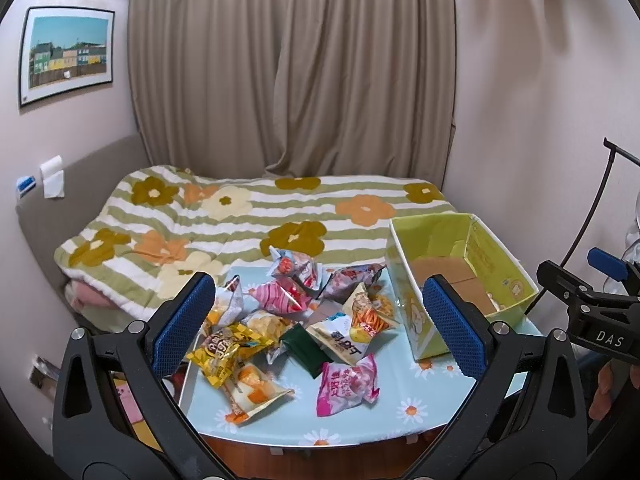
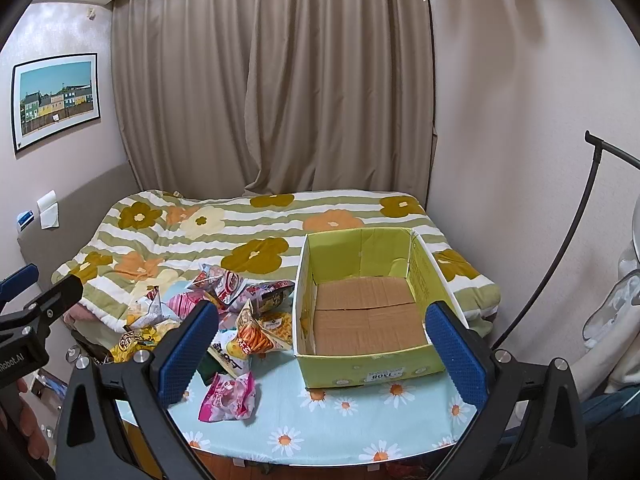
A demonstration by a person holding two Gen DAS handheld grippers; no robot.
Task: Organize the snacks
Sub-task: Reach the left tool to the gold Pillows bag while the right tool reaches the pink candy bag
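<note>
Several snack packets lie in a heap on a small table with a light blue daisy cloth [image 1: 404,408] [image 2: 352,420]. Nearest me are a pink packet [image 1: 347,383] [image 2: 230,397], a yellow packet [image 1: 224,350] and a dark green packet [image 1: 306,346]. An empty yellow-green cardboard box [image 1: 464,280] [image 2: 366,308] stands to the right of the heap. My left gripper [image 1: 318,330] hangs open above the heap, holding nothing. My right gripper [image 2: 320,354] hangs open in front of the box, holding nothing. The right gripper also shows at the left wrist view's right edge.
A bed with a green-striped flower quilt [image 1: 248,216] [image 2: 224,236] lies right behind the table. Beige curtains [image 1: 292,72] hang behind it. A black curved stand [image 2: 560,248] rises at the right by the wall. A hand [image 1: 608,392] holds the right gripper's handle.
</note>
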